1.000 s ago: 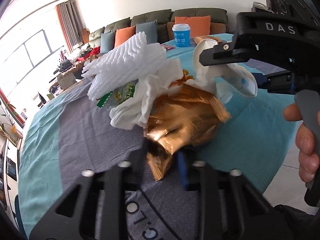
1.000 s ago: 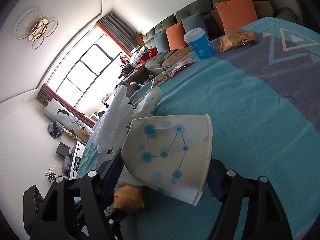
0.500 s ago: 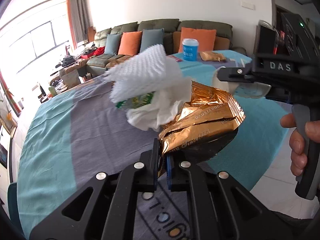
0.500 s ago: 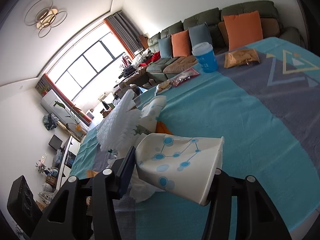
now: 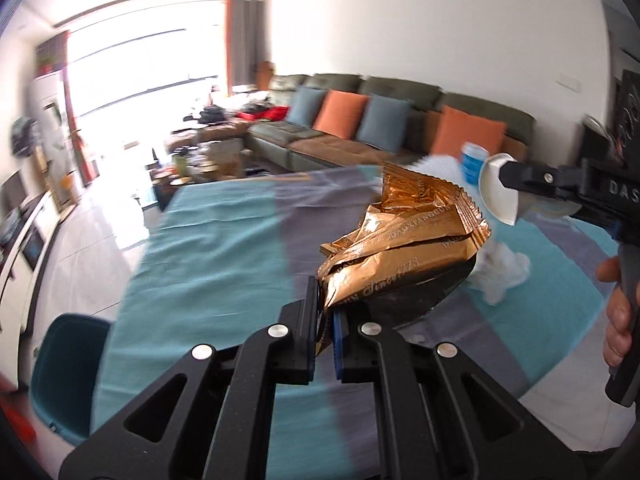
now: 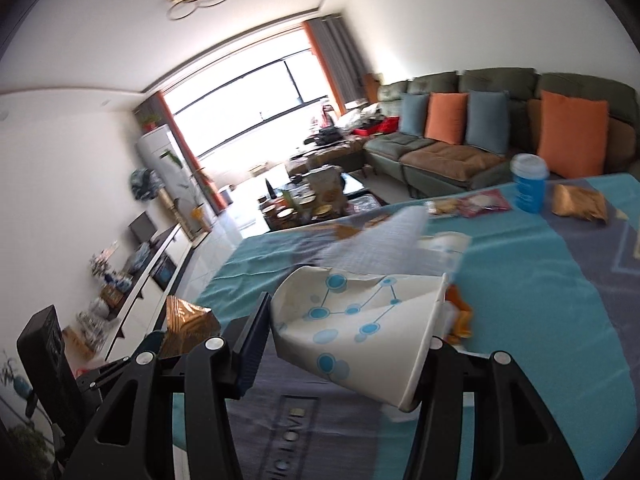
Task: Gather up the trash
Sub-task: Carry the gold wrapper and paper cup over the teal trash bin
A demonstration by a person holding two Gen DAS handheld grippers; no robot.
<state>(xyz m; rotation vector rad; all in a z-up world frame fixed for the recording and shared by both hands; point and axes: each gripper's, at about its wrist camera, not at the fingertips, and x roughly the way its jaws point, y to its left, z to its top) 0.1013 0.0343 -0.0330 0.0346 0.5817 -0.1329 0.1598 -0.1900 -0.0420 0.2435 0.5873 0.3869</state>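
Left wrist: teal-grey tablecloth (image 5: 224, 240), green sofa (image 5: 384, 92)

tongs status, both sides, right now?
Left tongs: shut on gold snack wrapper.
Right tongs: shut on crushed paper cup.

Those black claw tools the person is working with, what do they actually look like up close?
Each is matte black plastic. The left gripper has two flat arms with triangular cut-outs, silver screws at the pivots and blue pads inside its fingers. The right gripper is built the same; from the side it shows a pistol-style grey handle and white letters "DAS" on its body. No cables or sleeves show.
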